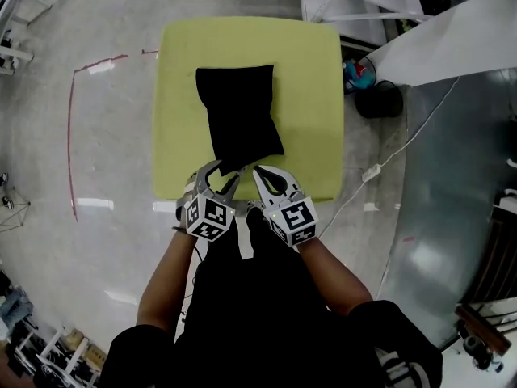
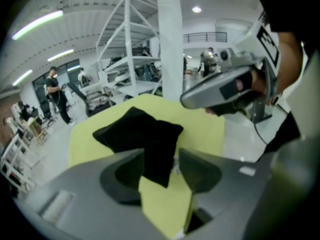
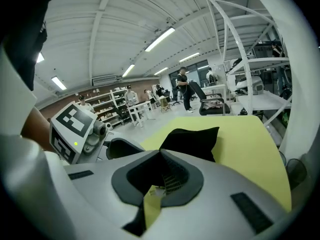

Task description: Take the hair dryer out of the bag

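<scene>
Over yellow table edge, left gripper: jaws apart, aimed to pinch black bag corner
Right gripper: closed, empty, standing by

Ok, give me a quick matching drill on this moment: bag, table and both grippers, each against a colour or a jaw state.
Things:
1. bag
2. table
3. left gripper
4. right gripper

Colour or state:
a. shut, nothing held
b. yellow-green
c. black
d. open

Pairs: 1-c, 2-b, 3-d, 4-a
</scene>
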{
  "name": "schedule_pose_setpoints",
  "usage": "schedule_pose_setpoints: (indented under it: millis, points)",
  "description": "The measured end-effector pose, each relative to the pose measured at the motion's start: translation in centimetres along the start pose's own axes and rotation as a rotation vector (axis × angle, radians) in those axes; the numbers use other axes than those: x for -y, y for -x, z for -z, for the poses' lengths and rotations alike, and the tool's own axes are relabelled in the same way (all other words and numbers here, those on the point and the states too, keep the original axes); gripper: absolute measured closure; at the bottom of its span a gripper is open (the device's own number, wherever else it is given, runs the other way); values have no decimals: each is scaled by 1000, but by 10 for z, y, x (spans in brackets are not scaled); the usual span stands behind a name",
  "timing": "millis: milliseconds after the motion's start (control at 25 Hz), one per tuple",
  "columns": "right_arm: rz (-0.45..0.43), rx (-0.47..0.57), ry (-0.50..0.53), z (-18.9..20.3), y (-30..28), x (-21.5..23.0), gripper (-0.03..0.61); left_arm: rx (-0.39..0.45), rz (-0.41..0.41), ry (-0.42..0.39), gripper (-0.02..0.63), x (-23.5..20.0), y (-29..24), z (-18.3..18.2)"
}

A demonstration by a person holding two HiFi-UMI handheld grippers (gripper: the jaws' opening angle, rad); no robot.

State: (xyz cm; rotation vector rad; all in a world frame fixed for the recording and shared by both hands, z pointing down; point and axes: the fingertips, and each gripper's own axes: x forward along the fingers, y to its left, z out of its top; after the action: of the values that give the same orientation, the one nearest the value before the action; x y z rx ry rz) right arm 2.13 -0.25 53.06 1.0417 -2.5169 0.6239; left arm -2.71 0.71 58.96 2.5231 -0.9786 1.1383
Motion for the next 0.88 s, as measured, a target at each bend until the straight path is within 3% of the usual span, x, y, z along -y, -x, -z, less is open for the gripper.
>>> schedule_pose_setpoints:
  millis: [240,520,680,880]
  points:
    - [2,-32,-29,22,1,-1,572,-67,-20,-120,394,-2,-22,21]
    - [-3,-63,-52,43,5,-4,572,-88,-21,-123,402,-4,-39,29]
    - [1,-68,-66,51,5,-3,572,-86,-17,-62,454,-8,-43,28]
    - [7,-71,-71,53,4,-2,572,-66,-26,-58,597,-14,-44,20]
